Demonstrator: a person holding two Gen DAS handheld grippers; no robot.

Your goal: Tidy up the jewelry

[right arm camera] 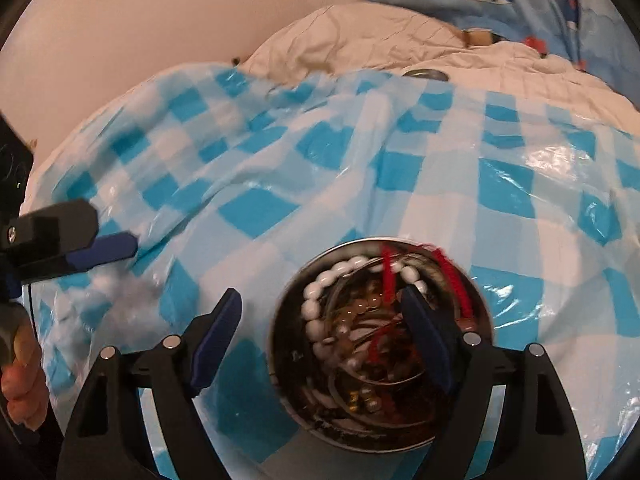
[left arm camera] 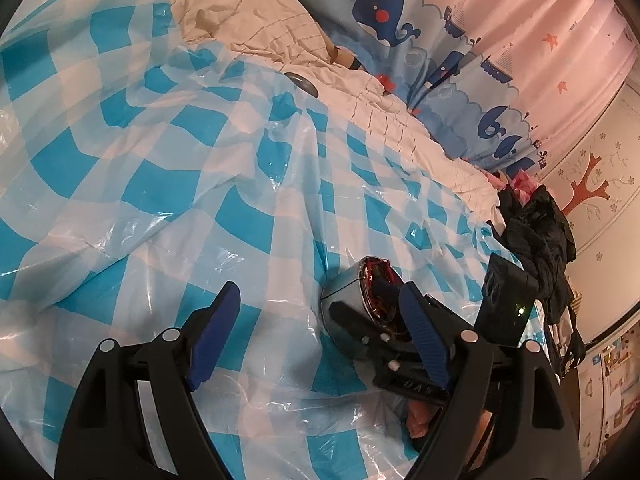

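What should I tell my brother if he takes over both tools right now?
Left tool: open, empty, above the checkered sheet.
Right tool: open, empty, over the round tin, one finger above the jewelry.
White bead string, red cord and wire rings lie tangled in the tin. The tin's lid lies further back.
Done: lid off.
Left: all the sorting.

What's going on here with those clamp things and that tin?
A person holds a gripper in each hand over a bed with a checked plastic sheet. The right gripper, open, hovers over a round tin full of tangled jewelry: white beads, red cord. The left gripper, also open, holds nothing beside it.
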